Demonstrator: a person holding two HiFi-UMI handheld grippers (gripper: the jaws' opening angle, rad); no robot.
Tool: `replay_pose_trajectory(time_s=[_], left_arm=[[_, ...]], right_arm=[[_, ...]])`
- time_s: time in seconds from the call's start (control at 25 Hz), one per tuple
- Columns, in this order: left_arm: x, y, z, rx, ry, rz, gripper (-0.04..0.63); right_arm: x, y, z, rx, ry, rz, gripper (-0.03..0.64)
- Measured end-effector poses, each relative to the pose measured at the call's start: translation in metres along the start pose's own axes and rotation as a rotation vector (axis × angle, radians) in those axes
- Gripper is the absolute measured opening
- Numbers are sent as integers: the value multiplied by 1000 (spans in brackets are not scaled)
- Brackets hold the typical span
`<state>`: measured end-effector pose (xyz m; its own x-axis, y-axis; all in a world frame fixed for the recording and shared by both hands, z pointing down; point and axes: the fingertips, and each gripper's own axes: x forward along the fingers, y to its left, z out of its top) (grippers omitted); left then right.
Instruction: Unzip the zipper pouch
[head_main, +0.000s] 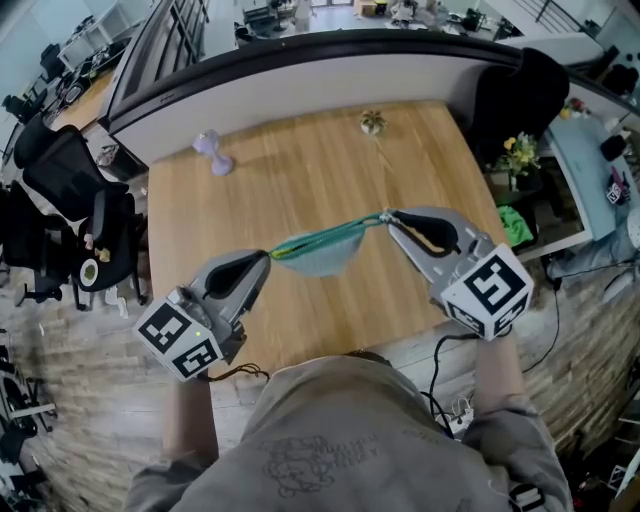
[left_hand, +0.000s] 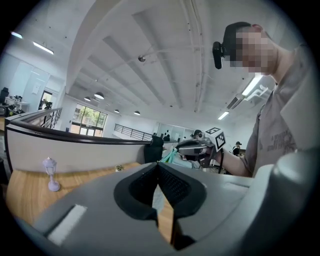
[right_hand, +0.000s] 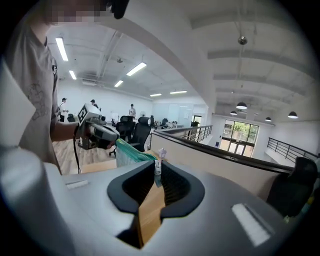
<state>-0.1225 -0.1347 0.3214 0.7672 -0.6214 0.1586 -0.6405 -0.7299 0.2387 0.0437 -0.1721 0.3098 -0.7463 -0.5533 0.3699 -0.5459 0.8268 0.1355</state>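
at the left, the left gripper (head_main: 265, 259), clenched tight on the left end of the zipper pouch (head_main: 322, 254), with only a thin strip of pale fabric between the ribbed black pads. smooth grey plastic body, with a cube of black and white square markers at the back.

in the middle, the pouch itself, stretched in the air between both grippers, above the table (head_main: 300, 170) and not touching it. teal mesh cloth, sagging in a soft curve, with a green zipper band along the tight upper edge.

at the right, the right gripper (head_main: 391, 217), nearly closed, pinching the small pale zipper pull (right_hand: 157, 168) at the right end of the pouch.

below, a light wooden table top with visible grain. near its far left corner a small lilac lamp figurine (head_main: 213, 153), near its far edge a tiny potted plant (head_main: 373, 122), both well apart from the pouch.

behind the table, a curved white partition (head_main: 330, 85) with a dark rail on top. black office chairs (head_main: 70, 190) at the left, yellow flowers (head_main: 518, 152) at the right. all around, an open office with a white ceiling and strip lights (right_hand: 136, 68).
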Motion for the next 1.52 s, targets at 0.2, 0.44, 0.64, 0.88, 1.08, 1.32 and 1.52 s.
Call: replay_pose_trajectory(time_s=[0.2, 0.44, 0.64, 0.88, 1.08, 1.32, 1.52], left_arm=[[1, 7, 21, 23, -47, 43, 90], [3, 11, 45, 92, -73, 94, 93], [-10, 29, 69, 136, -111, 215, 94], [-24, 34, 100, 194, -160, 296, 94], [-30, 39, 101, 218, -169, 352, 92], [-24, 41, 83, 206, -127, 357, 92], [-21, 40, 62, 192, -86, 370, 92]], right_arm=[[-5, -12, 37, 63, -141, -76, 49], [-26, -34, 73, 65, -265, -224, 48], [-54, -56, 102, 102, -390, -346, 48], [-69, -55, 125, 119, -483, -350, 48], [-61, -35, 125, 124, -479, -295, 48], [-50, -27, 95, 107, -387, -321, 48], [-45, -26, 59, 154, -316, -335, 48]])
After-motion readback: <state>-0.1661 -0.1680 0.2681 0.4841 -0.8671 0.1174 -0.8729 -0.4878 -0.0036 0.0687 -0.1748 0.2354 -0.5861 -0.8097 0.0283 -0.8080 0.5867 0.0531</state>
